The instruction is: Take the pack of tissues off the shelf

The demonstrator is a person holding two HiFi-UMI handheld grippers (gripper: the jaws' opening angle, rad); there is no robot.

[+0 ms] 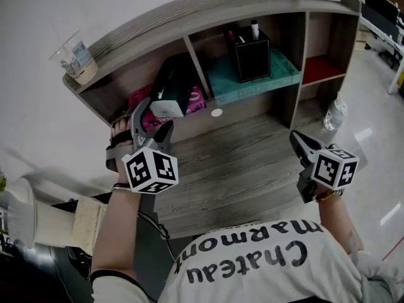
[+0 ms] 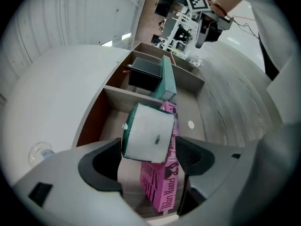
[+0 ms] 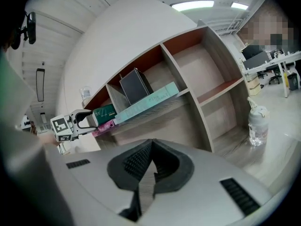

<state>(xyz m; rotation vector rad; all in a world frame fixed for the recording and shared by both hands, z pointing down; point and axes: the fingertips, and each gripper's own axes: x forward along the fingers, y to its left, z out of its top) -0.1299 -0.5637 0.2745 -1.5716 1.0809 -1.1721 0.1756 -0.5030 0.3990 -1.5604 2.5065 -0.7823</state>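
**Left gripper (image 1: 153, 118) open at the pack of tissues (image 2: 146, 134)**

The pack of tissues lies in the left compartment of the shelf (image 1: 189, 21), on top of a pink book (image 2: 162, 192). The left gripper is before that compartment, its jaws wide apart on both sides of the pack's white end, not pressing. The right gripper (image 3: 150, 147), before the right part of the shelf, has its jaws together, empty

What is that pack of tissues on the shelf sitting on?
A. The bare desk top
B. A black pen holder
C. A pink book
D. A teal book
C: the pack of tissues rests on top of the pink book in the left compartment of the shelf, while the teal book and the black pen holder are in the middle compartment.
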